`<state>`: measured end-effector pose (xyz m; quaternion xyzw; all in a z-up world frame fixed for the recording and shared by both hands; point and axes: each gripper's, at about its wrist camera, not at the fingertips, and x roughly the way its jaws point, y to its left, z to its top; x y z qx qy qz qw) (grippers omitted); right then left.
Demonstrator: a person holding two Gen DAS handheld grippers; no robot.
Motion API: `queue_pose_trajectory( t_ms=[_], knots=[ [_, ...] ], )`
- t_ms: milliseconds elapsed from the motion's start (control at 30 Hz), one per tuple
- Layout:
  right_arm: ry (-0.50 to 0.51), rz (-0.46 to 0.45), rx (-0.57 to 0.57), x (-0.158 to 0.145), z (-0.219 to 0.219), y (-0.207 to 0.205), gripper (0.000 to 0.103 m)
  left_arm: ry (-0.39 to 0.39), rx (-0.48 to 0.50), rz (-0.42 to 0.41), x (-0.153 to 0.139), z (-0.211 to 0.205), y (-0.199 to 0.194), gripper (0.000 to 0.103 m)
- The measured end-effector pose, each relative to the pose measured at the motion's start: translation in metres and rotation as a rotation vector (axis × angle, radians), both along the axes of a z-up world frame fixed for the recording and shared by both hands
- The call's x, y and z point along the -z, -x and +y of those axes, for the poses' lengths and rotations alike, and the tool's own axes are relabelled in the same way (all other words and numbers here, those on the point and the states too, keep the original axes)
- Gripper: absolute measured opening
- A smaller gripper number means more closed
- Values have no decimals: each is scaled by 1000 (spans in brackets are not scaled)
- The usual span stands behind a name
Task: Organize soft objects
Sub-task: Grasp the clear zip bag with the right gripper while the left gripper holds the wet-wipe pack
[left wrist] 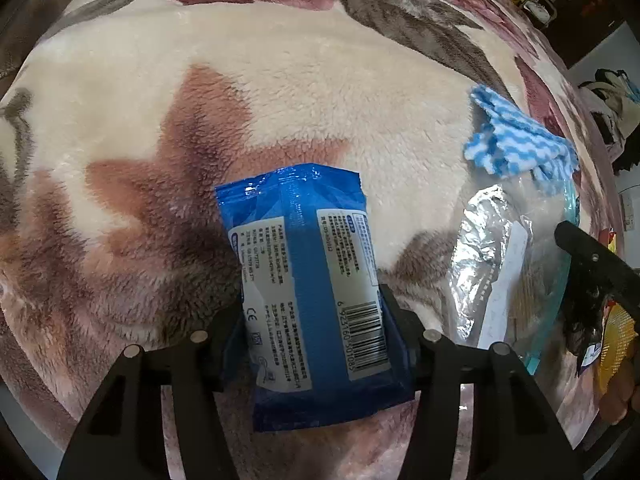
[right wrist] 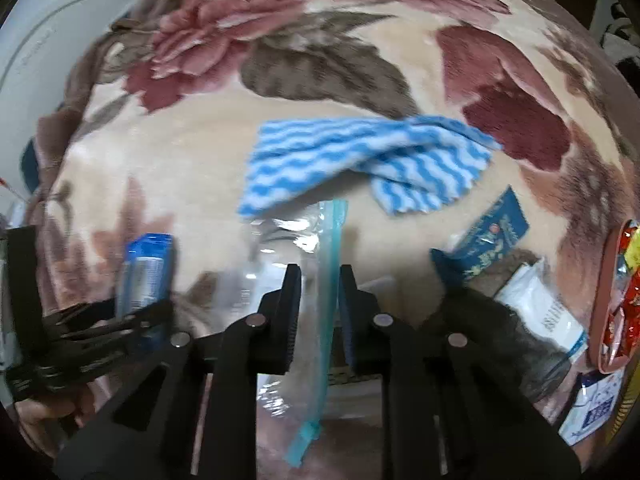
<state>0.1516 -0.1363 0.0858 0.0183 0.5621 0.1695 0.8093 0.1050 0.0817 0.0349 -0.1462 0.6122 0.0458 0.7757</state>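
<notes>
surface: floral fleece blanket, everything lies on it
left gripper: pads clamped on the blue wipes pack, likely to bag it
right gripper: jaws nearly closed, pinching the clear zip bag by its teal seal, probably to hold the mouth ready
striped cloth: loose, beyond the bag

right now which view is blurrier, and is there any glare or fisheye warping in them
Right wrist view is blurrier: the blue striped cloth and left gripper smear, though the right gripper stays sharp. Left wrist view is crisp: the blue packet shows its barcode. Glare sits on the clear zip bag in both views. Both bend the floral blanket into a dome with dark corners.
</notes>
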Motion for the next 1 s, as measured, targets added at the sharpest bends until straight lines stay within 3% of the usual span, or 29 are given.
queue_pose_trajectory(
  t_ms=[167,467,600,1000],
  knots=[
    [-71,51,2,6,2,1,21,-2,-4,-1,4,3,6,60],
    [-27,111,-11,21,4,10,20,13,-18,-17,5,2,0,59],
    [-14,73,-46,13,6,19,11,5,-24,-31,-3,5,11,57],
    [-49,-33,-21,-37,-17,45,9,-16,16,-91,-46,-22,40,56]
  ],
)
